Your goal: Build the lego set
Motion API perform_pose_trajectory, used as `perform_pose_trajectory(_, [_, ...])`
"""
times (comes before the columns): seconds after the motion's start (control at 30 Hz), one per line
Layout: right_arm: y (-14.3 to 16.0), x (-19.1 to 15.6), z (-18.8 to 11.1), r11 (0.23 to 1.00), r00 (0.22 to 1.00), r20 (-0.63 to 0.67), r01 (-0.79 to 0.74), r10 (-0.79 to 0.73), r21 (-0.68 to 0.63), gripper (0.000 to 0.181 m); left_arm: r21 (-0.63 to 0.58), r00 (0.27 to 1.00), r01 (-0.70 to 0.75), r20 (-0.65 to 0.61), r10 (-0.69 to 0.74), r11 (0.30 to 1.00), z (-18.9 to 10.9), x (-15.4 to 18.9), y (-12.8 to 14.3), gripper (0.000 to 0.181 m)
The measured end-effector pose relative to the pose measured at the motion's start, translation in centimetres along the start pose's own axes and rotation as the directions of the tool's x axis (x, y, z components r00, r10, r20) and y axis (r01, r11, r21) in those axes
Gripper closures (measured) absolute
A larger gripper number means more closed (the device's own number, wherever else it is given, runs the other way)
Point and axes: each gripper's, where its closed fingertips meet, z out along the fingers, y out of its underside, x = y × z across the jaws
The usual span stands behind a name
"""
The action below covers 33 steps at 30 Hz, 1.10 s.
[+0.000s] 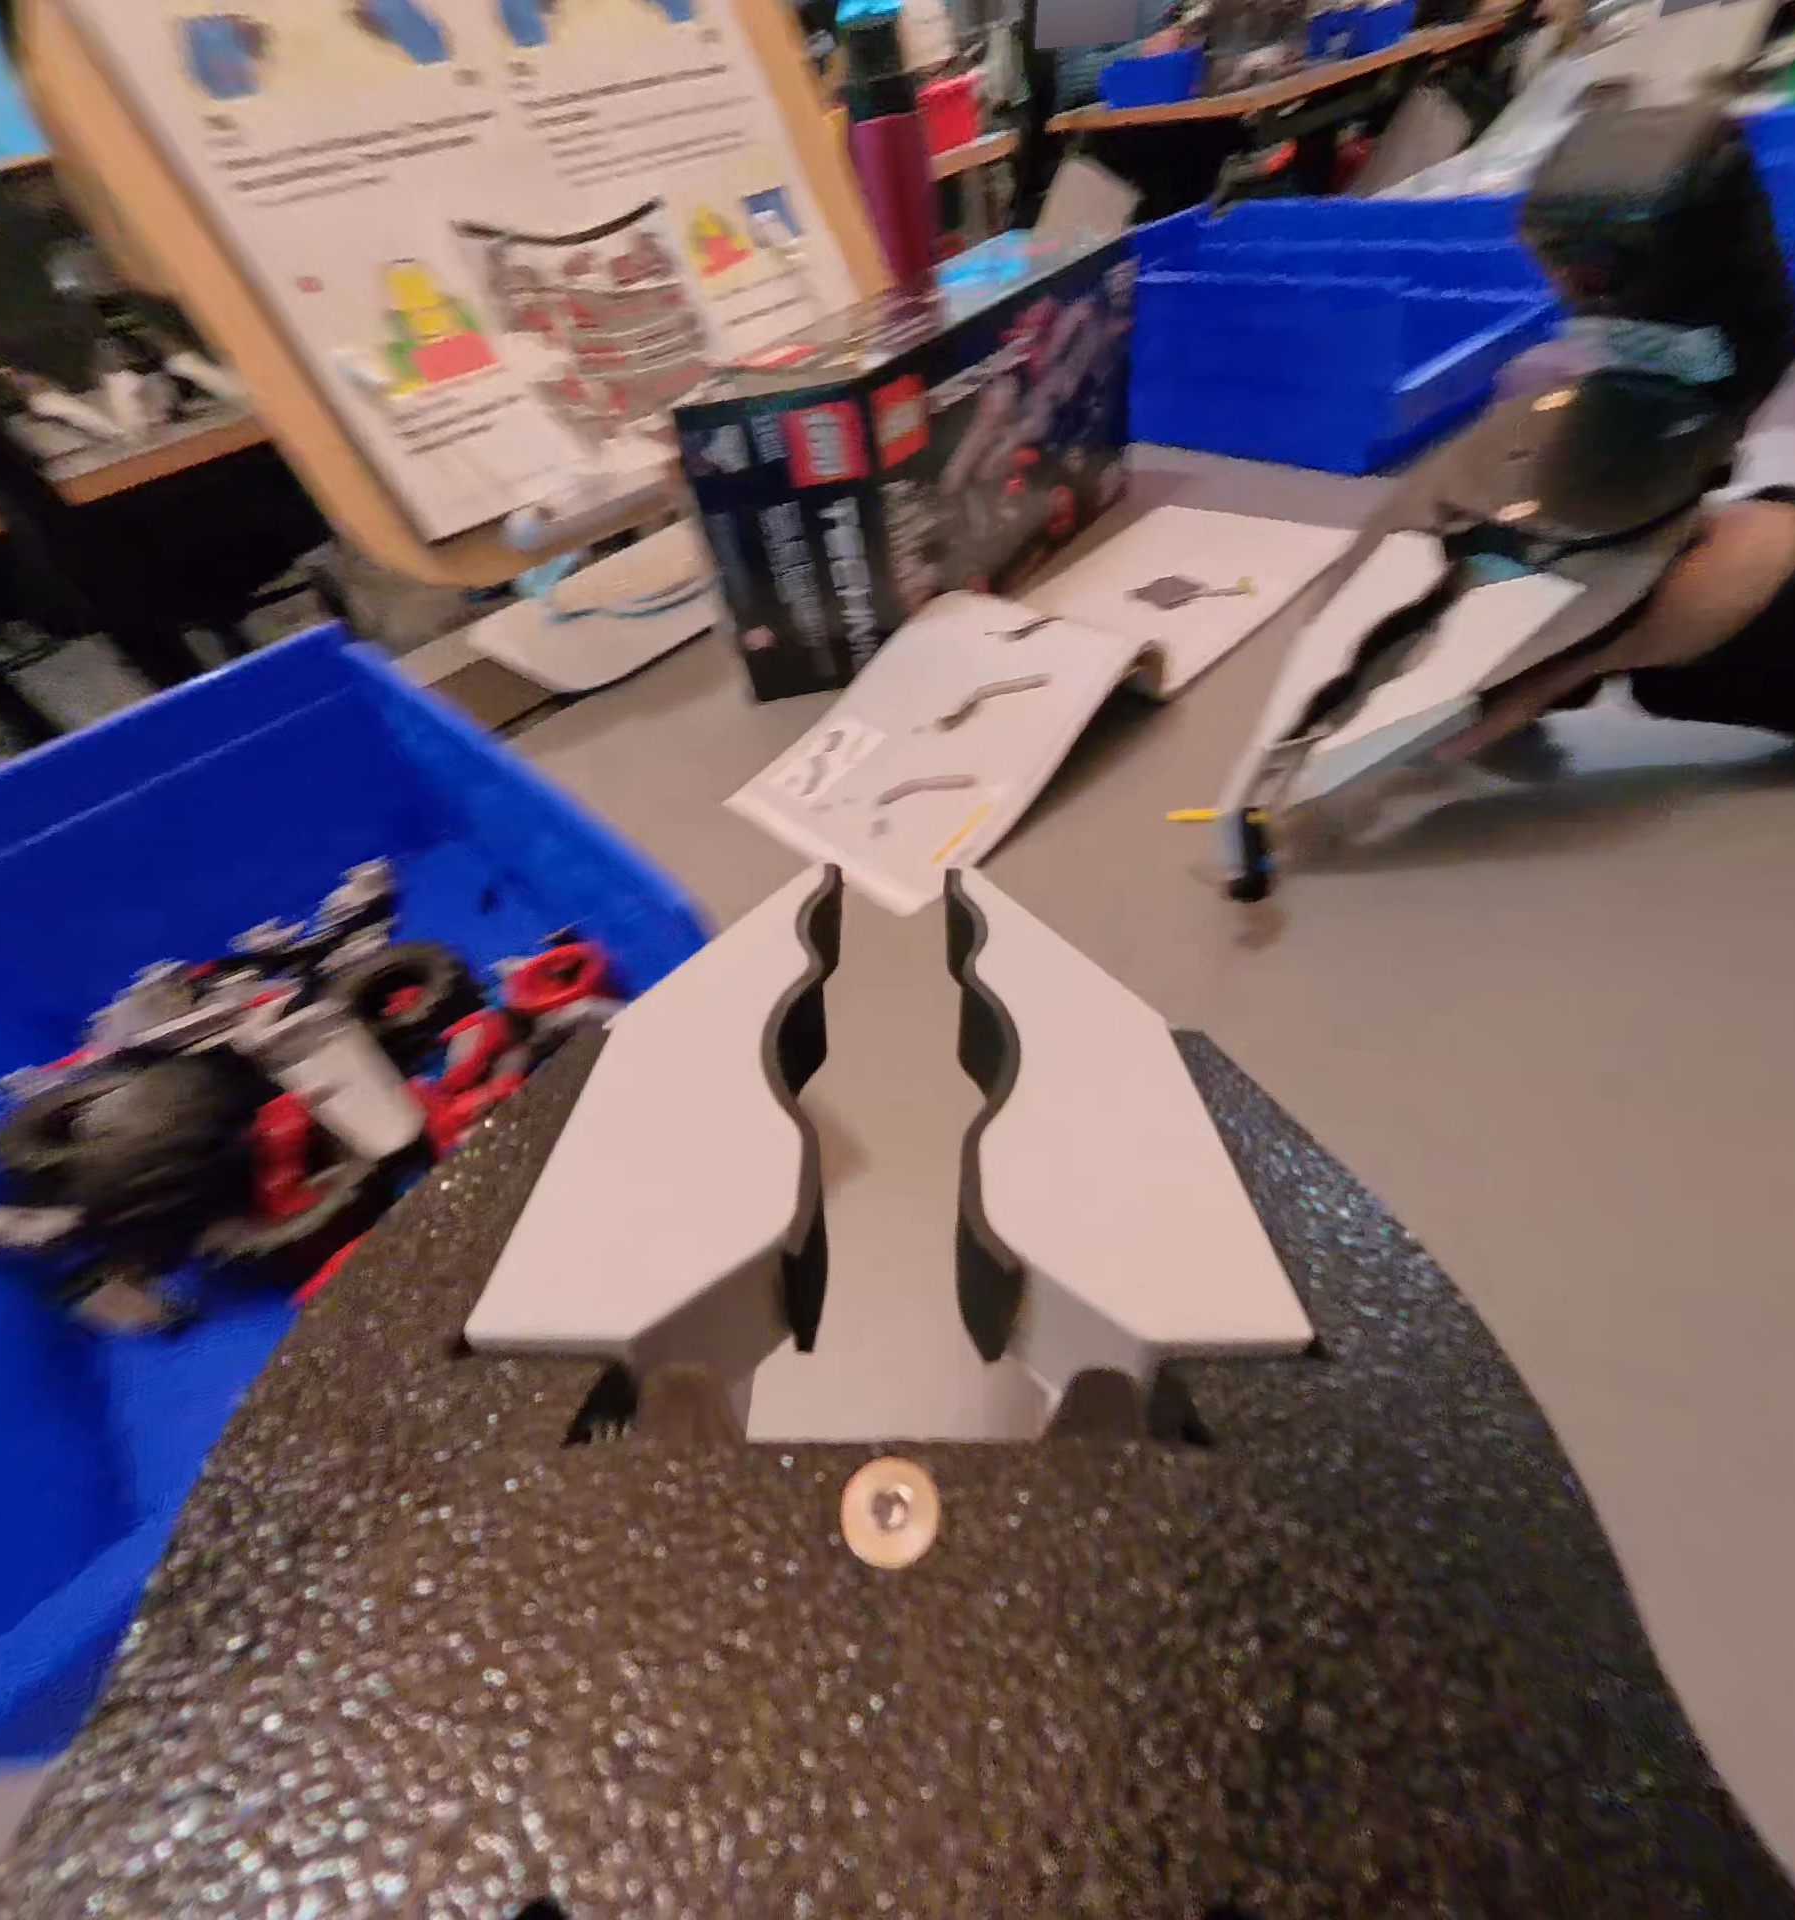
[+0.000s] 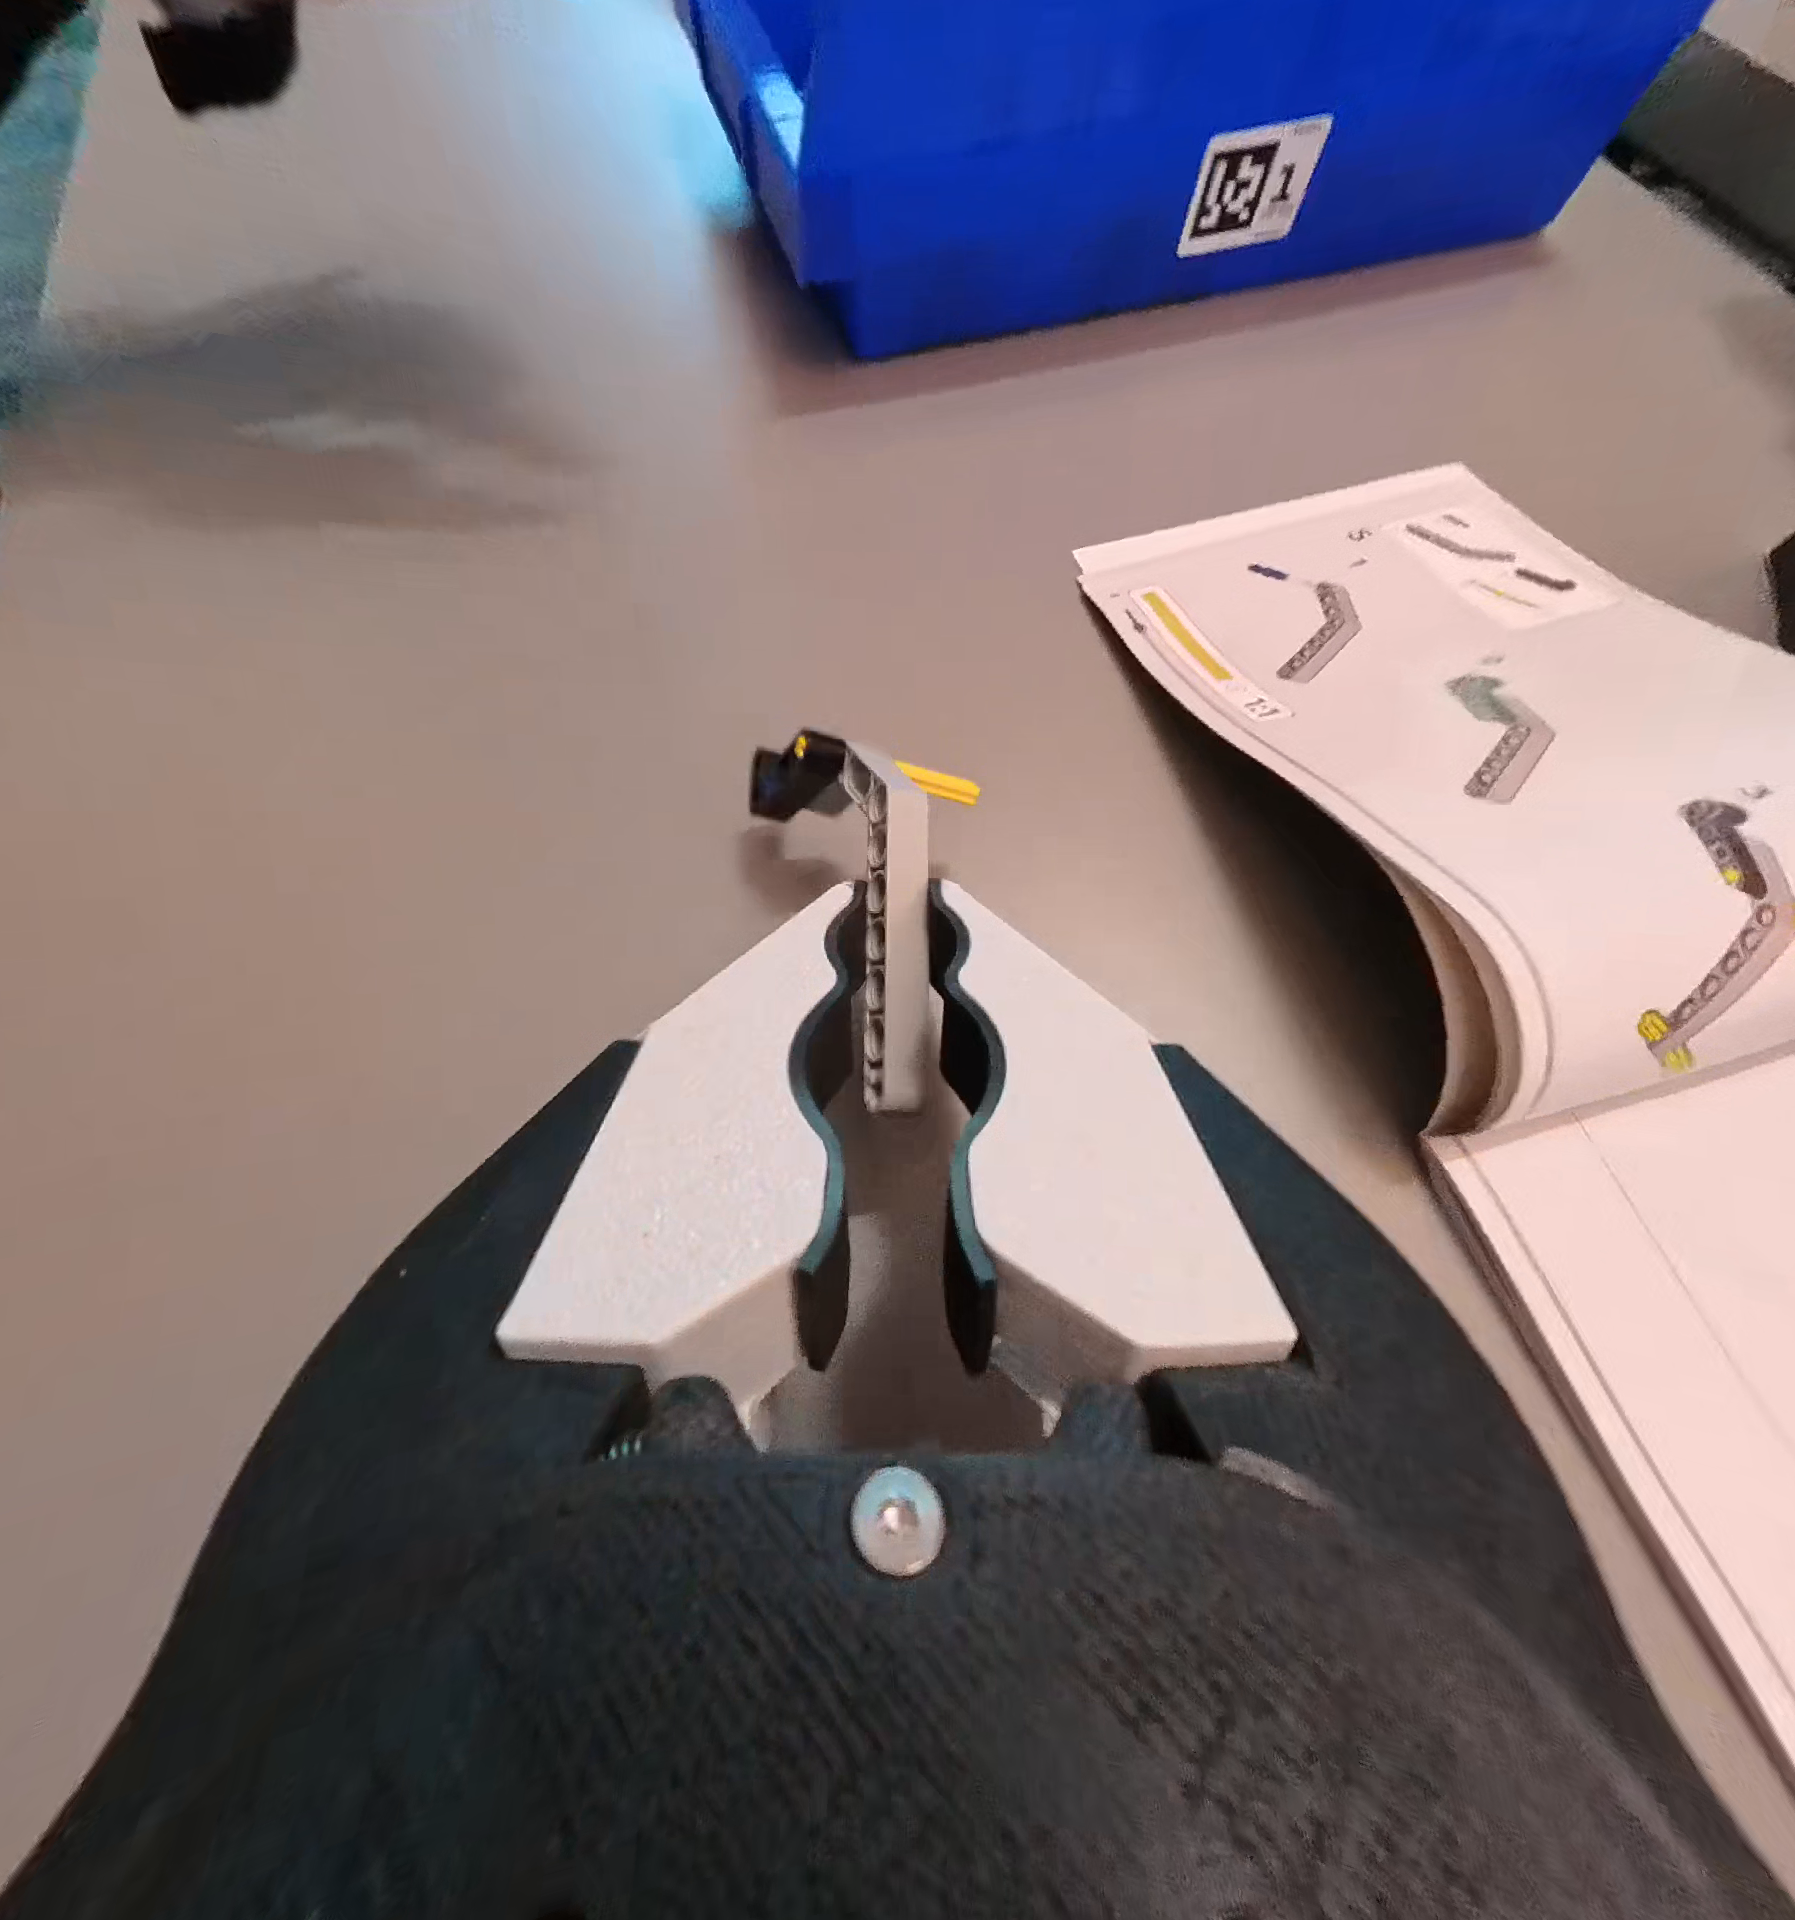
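Observation:
My right gripper [image 2: 895, 894] is shut on a grey bent lego beam [image 2: 895, 935] with a black piece [image 2: 794, 781] and a yellow axle [image 2: 940, 781] at its far end, held just above the grey table. The same gripper [image 1: 1248, 831] shows in the left wrist view at the right, with the beam's tip low over the table. My left gripper [image 1: 893, 883] is open and empty, over the table's near side beside a blue bin [image 1: 249, 748] that holds several red, black and grey lego parts [image 1: 280, 1060].
An open instruction booklet [image 1: 976, 717] lies in the middle of the table; it also shows in the right wrist view [image 2: 1495, 779]. The dark lego box [image 1: 903, 499] stands behind it. More blue bins [image 1: 1319, 322] [image 2: 1132, 156] stand at the back. A poster board [image 1: 436, 260] leans at the rear left. The tips of one gripper are about 20 cm away from the tips of the other.

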Motion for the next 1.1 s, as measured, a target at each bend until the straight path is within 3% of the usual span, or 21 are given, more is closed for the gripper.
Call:
perform_pose_trajectory(0.17, [0.3,0.6,0.2,0.998,0.998,0.012,-0.06,0.06,-0.024,0.175,-0.294,0.971,0.01,0.23,0.061,0.956,-3.5,-11.0,2.9,0.162])
perform_pose_trajectory(0.3, [0.9,0.9,0.7,0.997,0.999,-0.032,-0.042,0.04,-0.068,0.175,-0.428,0.969,0.038,0.238,0.072,0.903,-3.7,-16.5,3.9,0.153])
perform_pose_trajectory(0.5, [2.0,0.5,1.5,0.986,0.996,-0.067,0.054,-0.065,-0.157,0.176,-0.603,0.995,-0.011,0.071,0.067,0.797,0.3,-18.2,6.2,0.148])
perform_pose_trajectory(0.73, [2.0,0.7,1.5,0.988,0.999,-0.05,0.007,-0.014,-0.156,0.176,-0.788,0.98,-0.164,-0.064,0.187,0.593,1.9,-19.6,10.1,0.151])
perform_pose_trajectory(0.9, [2.0,0.7,1.5,0.988,0.999,-0.045,-0.002,-0.005,-0.156,0.176,-0.749,0.989,-0.147,-0.118,0.088,0.646,3.5,-18.4,10.8,0.145])
perform_pose_trajectory(1.03, [2.0,0.8,1.5,0.988,0.999,-0.036,-0.015,0.009,-0.155,0.176,-0.799,0.985,-0.099,0.007,0.174,0.593,3.4,-20.6,11.0,0.138])
perform_pose_trajectory(1.1, [2.0,0.8,1.5,0.988,0.999,-0.034,-0.018,0.013,-0.155,0.176,-0.782,0.984,-0.086,0.029,0.173,0.617,3.4,-20.2,10.1,0.14])
